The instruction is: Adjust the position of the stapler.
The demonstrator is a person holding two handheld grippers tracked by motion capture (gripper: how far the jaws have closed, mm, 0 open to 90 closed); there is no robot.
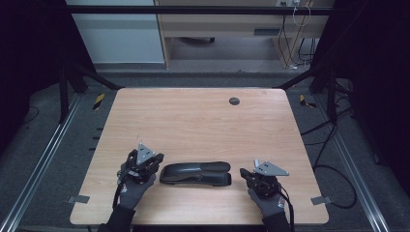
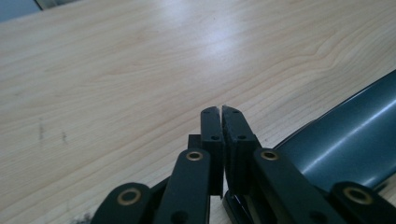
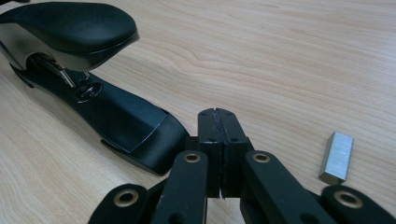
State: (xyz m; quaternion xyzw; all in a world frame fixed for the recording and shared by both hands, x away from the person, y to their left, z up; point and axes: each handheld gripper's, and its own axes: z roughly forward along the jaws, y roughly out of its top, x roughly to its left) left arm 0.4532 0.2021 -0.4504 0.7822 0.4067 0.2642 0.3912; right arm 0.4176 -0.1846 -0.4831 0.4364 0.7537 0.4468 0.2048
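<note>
Beside the right gripper (image 3: pixel 217 114), a staple block (image 3: pixel 337 157) near the stapler (image 3: pixel 93 88).

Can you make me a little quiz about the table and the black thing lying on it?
1. True or false: the stapler lies between the left gripper and the right gripper.
2. In the right gripper view, what small shiny thing lies on the table beside the gripper?
A. a coin
B. a block of staples
C. a key
3. Fill in: both grippers have their jaws ____.

Key:
1. True.
2. B, the block of staples.
3. Shut, with nothing held between them.
</note>
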